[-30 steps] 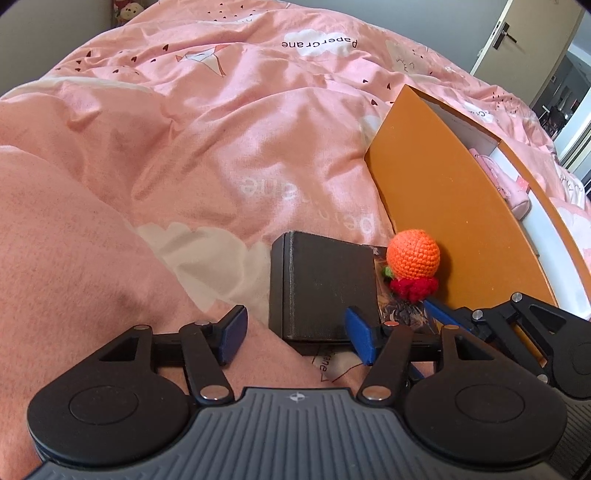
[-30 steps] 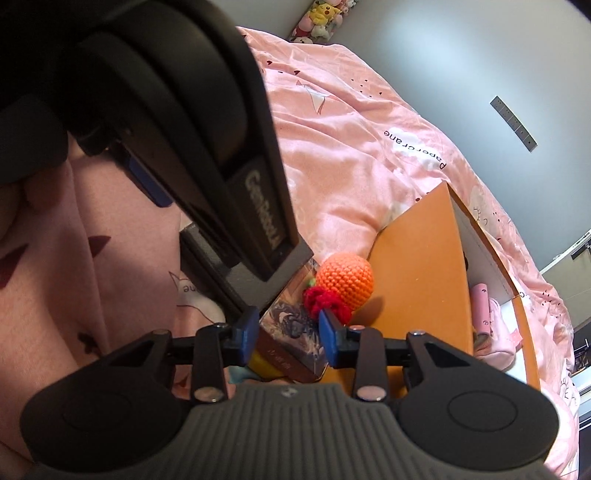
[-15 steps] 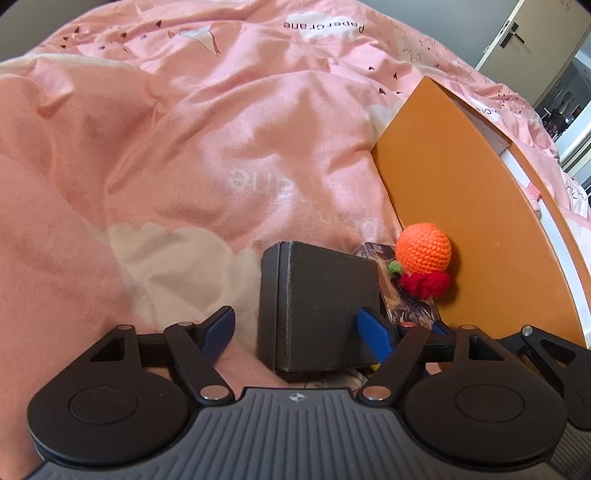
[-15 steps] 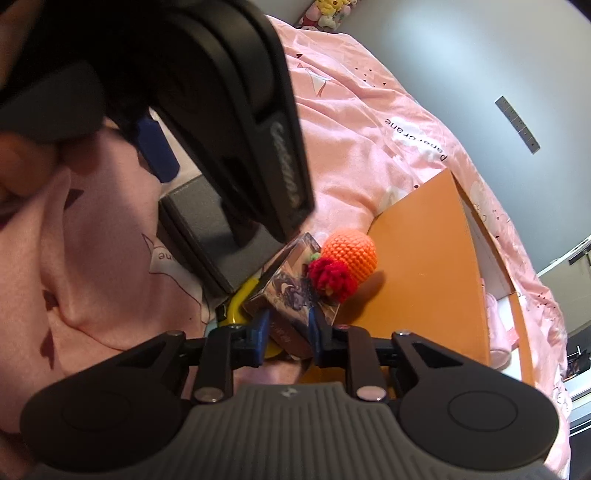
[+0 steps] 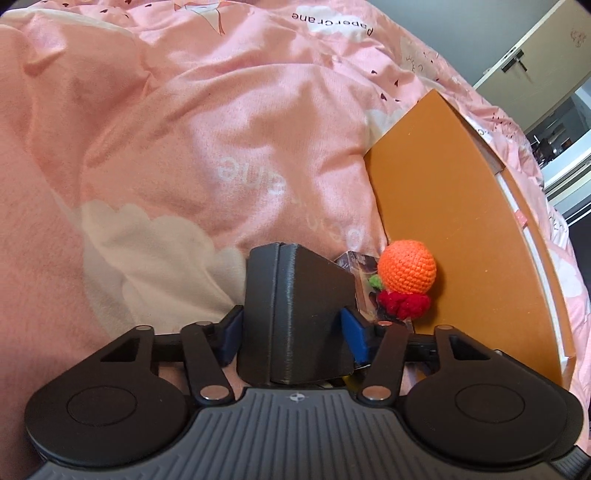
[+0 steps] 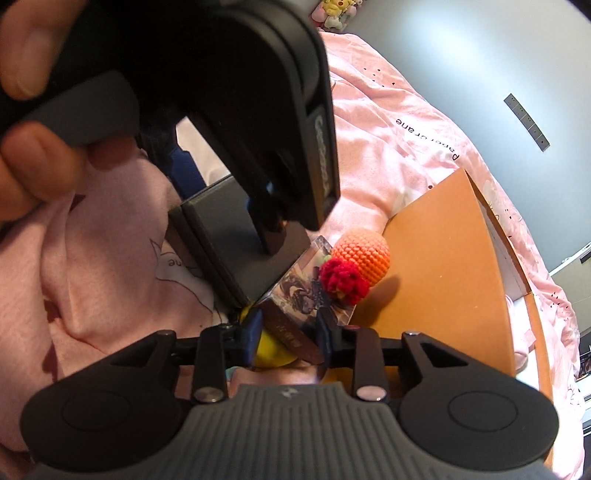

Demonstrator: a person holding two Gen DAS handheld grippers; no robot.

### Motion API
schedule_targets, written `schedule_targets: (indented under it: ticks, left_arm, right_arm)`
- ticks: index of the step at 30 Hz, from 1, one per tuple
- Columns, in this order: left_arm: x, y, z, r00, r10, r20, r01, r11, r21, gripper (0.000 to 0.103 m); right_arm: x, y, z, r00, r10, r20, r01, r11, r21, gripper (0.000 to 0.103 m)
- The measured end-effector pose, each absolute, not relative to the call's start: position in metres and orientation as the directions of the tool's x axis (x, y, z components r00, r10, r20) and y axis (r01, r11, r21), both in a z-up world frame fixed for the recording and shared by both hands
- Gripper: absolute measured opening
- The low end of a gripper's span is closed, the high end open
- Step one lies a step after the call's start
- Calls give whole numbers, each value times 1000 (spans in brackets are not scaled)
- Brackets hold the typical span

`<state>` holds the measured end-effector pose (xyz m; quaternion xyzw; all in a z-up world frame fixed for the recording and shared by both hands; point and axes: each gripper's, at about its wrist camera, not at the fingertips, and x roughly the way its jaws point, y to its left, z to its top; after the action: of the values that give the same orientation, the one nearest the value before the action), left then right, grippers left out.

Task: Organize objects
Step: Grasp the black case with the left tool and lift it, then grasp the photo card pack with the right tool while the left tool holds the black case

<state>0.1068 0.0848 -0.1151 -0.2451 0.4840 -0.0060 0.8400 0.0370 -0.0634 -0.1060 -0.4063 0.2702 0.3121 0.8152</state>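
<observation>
Surface: a bed under a rumpled pink duvet (image 5: 229, 122) printed with white clouds and lettering; grey wall and a pale door (image 5: 532, 70) behind. An orange-lidded storage box (image 5: 461, 206) lies on the duvet at right, its lid open and flat. Plush toys (image 6: 334, 14) sit at the far end of the bed. The left gripper (image 5: 291, 336) points steeply down, its jaws having just closed in onto the sides of a dark grey box (image 5: 295, 317), blue pads touching both flanks. The right gripper (image 6: 286, 336) also angles down, jaws clamped on a small patterned card box (image 6: 299, 310) resting over a yellow item (image 6: 271, 352). A crocheted orange toy (image 5: 406, 275) with a red ruffle sits on the orange lid, touching the card box. A hand (image 6: 33, 122) grips the left tool's handle.
</observation>
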Motion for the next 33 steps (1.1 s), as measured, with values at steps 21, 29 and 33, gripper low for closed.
schedule_targets:
  ticks: [21, 29, 33]
  left_arm:
    - [68, 103, -69, 601, -107, -792, -230, 926, -299, 46]
    - [63, 108, -71, 620, -125, -775, -219, 921, -323, 46]
    - [62, 107, -70, 625, -126, -771, -213, 922, -323, 46]
  right_arm:
    - [54, -41, -123, 694, 188, -695, -677, 497, -543, 65]
    - [57, -44, -121, 705, 172, -688, -655, 528, -540, 56]
    - [51, -40, -107, 715, 188, -674, -646, 548, -532, 41]
